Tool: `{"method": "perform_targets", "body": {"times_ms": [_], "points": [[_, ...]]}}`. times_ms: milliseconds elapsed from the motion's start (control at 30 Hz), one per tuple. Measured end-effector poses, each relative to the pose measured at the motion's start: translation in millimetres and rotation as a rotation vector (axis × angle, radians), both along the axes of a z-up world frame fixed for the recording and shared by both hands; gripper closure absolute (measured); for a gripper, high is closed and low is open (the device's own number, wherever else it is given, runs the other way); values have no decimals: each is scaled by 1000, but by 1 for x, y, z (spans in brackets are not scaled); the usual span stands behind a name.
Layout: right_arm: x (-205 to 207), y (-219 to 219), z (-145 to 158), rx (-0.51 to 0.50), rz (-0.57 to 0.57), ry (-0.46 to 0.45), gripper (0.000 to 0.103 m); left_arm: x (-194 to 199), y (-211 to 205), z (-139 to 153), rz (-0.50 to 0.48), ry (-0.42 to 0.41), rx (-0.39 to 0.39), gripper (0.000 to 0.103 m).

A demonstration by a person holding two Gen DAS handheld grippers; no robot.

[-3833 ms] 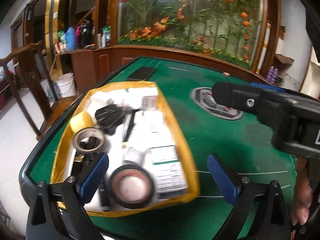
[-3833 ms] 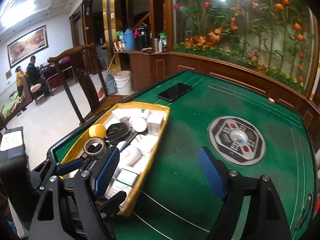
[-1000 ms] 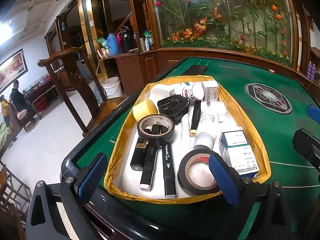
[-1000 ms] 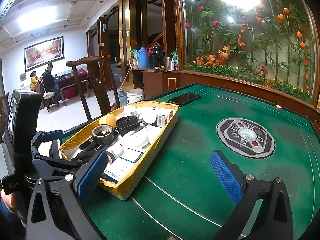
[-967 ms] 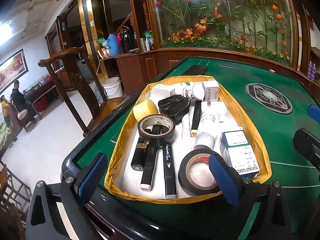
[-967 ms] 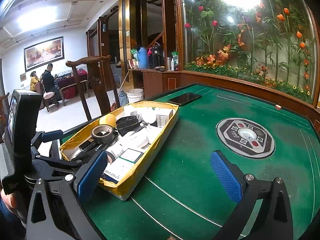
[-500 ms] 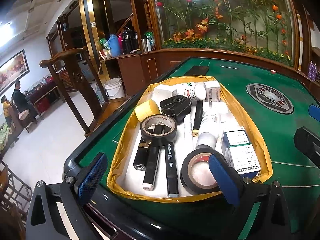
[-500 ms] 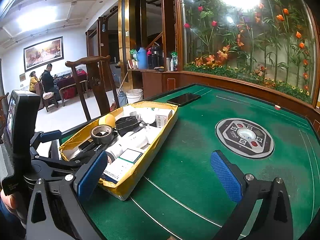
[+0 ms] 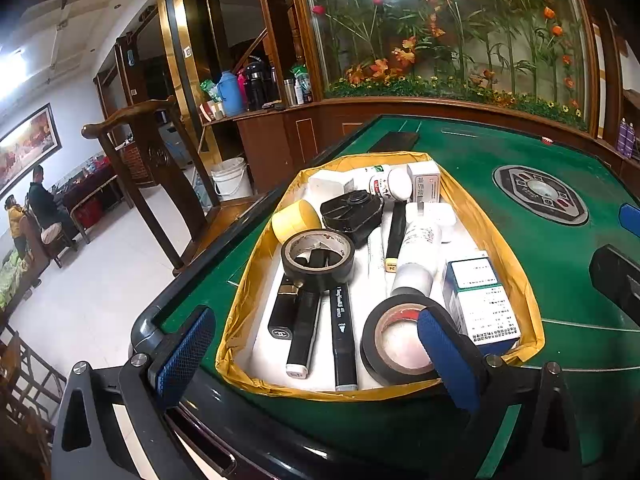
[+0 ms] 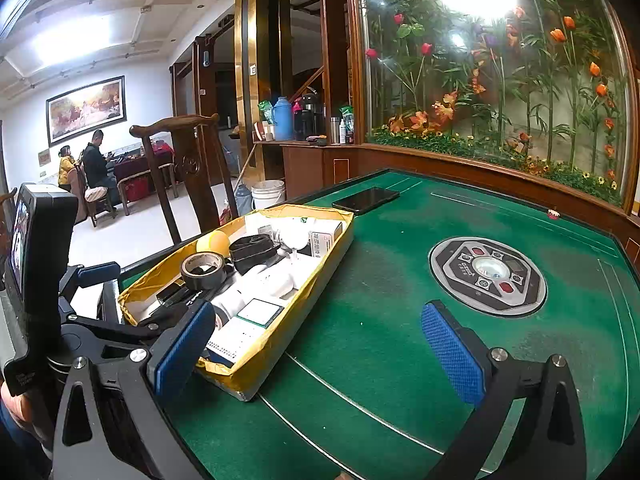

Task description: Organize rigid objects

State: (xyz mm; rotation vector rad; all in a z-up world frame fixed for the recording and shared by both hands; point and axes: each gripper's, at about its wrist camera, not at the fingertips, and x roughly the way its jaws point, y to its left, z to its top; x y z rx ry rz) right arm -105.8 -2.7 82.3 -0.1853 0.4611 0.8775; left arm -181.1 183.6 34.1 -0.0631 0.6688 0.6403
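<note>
A yellow-rimmed cardboard tray (image 9: 256, 264) (image 10: 280, 344) lies on the green table, full of rigid items. Two black tape rolls (image 9: 318, 260) (image 9: 396, 340), a yellow tape roll (image 9: 294, 222), black markers (image 9: 344, 332), a black lipstick tube (image 9: 282, 316), a black round case (image 9: 352, 212), white bottles (image 9: 416, 248) and a blue-white box (image 9: 480, 300) lie in it. My left gripper (image 9: 316, 356) hangs open above the tray's near end, holding nothing. My right gripper (image 10: 320, 352) stands open over the green felt, right of the tray, empty.
A black phone (image 10: 366, 199) lies on the felt beyond the tray. A round control panel (image 10: 488, 276) sits in the table's middle. A wooden chair (image 10: 188, 176) and a white bucket (image 10: 269, 194) stand left of the table. People sit far left.
The left gripper has crept slightly closer to the tray; the tray now sits a little higher and nearer in its view. The right gripper has barely moved.
</note>
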Motion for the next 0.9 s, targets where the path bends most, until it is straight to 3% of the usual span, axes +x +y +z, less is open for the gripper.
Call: {"method": "perform_targets", "body": {"times_ms": [900], "points": [[0, -1, -1, 1, 0, -2, 0, -2, -2, 0, -5, -7, 2, 1]]}}
